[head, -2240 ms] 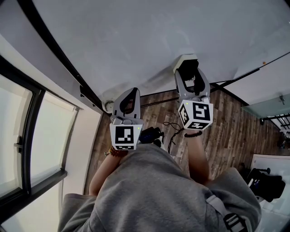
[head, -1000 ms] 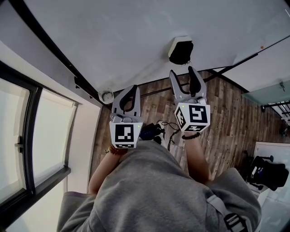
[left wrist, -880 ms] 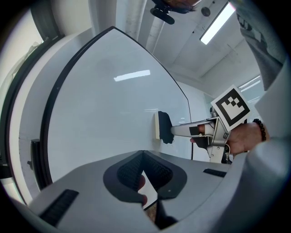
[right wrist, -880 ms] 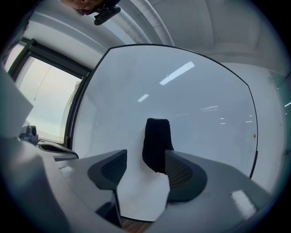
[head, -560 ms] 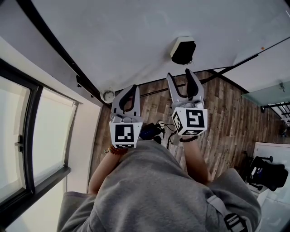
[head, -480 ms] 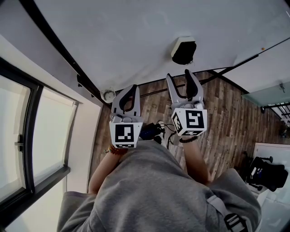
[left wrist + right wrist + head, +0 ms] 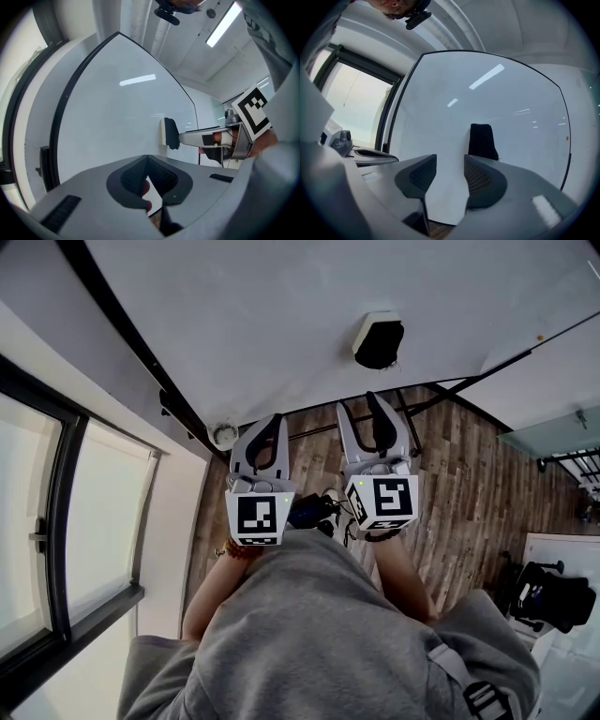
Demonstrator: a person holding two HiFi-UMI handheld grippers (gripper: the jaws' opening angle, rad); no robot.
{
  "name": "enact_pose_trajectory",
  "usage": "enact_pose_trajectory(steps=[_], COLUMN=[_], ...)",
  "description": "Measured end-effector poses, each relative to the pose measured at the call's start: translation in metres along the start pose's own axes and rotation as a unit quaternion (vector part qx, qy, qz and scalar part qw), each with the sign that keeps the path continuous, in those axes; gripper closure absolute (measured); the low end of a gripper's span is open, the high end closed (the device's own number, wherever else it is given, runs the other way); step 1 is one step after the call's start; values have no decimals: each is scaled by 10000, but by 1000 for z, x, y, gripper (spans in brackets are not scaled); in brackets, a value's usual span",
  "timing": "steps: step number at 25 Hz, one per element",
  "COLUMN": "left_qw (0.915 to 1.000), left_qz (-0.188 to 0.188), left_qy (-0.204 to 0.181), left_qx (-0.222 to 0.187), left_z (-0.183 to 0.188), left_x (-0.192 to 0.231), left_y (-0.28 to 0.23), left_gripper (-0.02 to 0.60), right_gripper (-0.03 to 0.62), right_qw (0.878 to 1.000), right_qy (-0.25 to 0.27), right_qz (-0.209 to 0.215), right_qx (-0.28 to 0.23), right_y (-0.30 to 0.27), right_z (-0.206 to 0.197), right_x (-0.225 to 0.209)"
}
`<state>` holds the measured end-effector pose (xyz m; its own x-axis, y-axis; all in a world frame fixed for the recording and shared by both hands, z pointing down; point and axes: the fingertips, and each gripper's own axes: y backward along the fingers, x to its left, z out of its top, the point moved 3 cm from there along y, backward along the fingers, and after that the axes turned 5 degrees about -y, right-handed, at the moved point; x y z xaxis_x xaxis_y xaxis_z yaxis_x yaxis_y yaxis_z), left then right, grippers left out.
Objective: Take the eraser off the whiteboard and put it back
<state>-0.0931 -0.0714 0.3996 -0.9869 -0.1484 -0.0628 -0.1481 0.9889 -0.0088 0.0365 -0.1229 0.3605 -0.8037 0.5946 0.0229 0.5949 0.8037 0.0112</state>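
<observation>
— If you start from the head view, where does the eraser (image 7: 379, 341) sit?

— It's stuck on the whiteboard (image 7: 281, 296), on its own. The right gripper (image 7: 363, 411) points at it from just short of it, with bare board showing between the jaw tips and the eraser. The left gripper (image 7: 266, 427) hangs beside the right one, farther from the eraser.

— And the left gripper view?

— Its pads meet at the tips, closed on nothing. Off to the side the eraser (image 7: 169, 133) shows in profile against the board. From that angle a jaw tip of the right gripper seems to reach it, but I can't tell contact there.

— The right gripper view?

— The jaws are parted with only bare board between them. They have just been closing, and they hold nothing. The eraser (image 7: 483, 139) stands ahead, right of the gap and more in line with the right-hand jaw.

— So what could go wrong?

— Two things, I'd judge. The gap looks hardly wider than the eraser and sits off-centre. A push forward like this could land a jaw tip on the eraser's face, and that could slide it along the board or knock it to the wooden floor (image 7: 469, 493). And if only a magnet holds it, a grazing touch might do the same.
</observation>
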Motion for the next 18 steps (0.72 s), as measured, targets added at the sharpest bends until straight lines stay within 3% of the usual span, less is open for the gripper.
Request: enact_pose_trajectory(steps=[10,14,18], left_qw=[10000,10000,10000], left_qz=[-39,-75,-32], left_qy=[10,7,46], left_qx=[-46,-60,-46], left_z=[3,5,4], left_x=[-7,-11,-8], left_y=[9,16,22], left_gripper=[575,575,575], right_gripper=[479,546,562], right_qw=[9997,9993,9988], right_qy=[133,226,310], right_qz=[191,124,96], right_qx=[-116,-286,-370], right_y=[15,24,28], right_z=[3,8,10], right_x=[19,26,32])
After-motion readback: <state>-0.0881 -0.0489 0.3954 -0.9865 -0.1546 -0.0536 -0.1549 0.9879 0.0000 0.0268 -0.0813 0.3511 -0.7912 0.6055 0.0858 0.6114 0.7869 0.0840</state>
